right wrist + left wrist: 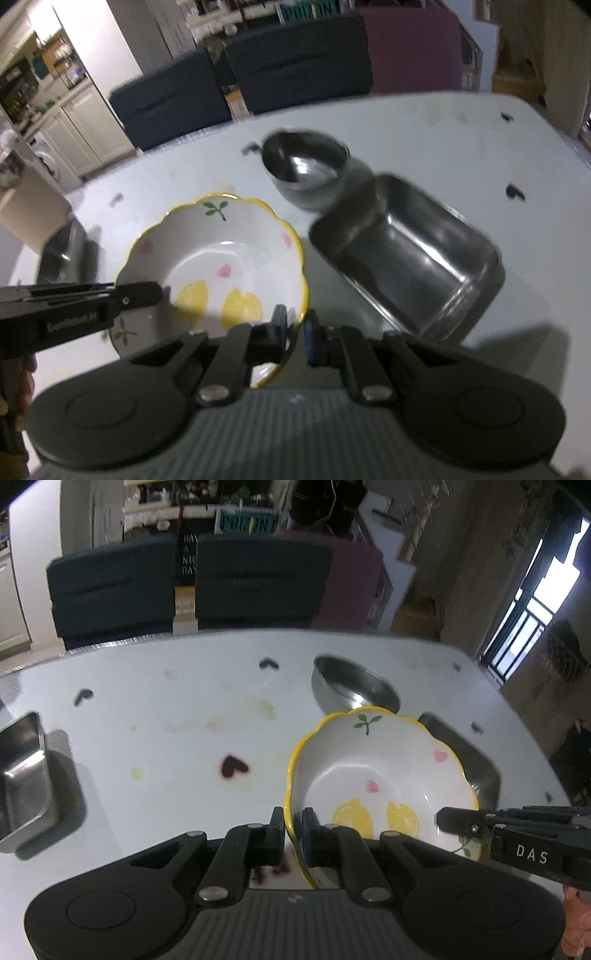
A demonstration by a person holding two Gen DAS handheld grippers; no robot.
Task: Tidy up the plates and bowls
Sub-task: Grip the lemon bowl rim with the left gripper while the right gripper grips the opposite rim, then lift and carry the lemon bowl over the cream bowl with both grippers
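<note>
Both grippers were clamped on the same bowl (380, 775), a scalloped white one with a yellow rim and lemon slices painted inside. The left gripper (293, 830) had its jaws narrowed onto the bowl's left rim, one pad inside the wall and one outside, while the right gripper (295, 330) pinched the opposite rim the same way. From each wrist view the other gripper's fingers came in from the side across the bowl, so the bowl hung between the two hands, neither nearer than the other. It appeared tilted and probably just clear of the white table (166, 738), though whether its base was fully off the surface could not be told. A round steel bowl (306, 166) stood beyond it, apart, and a rectangular steel tray (413, 258) lay just to its right, on the side of the right gripper; a second tray (26, 775) sat well off to the left near the table's edge. The coming move seemed to turn on this: the tray and the steel bowl both lay forward and to the right, so carrying the bowl there would mean both hands travelling together at the same spacing, or the rim could slip from one pair of pads.
</note>
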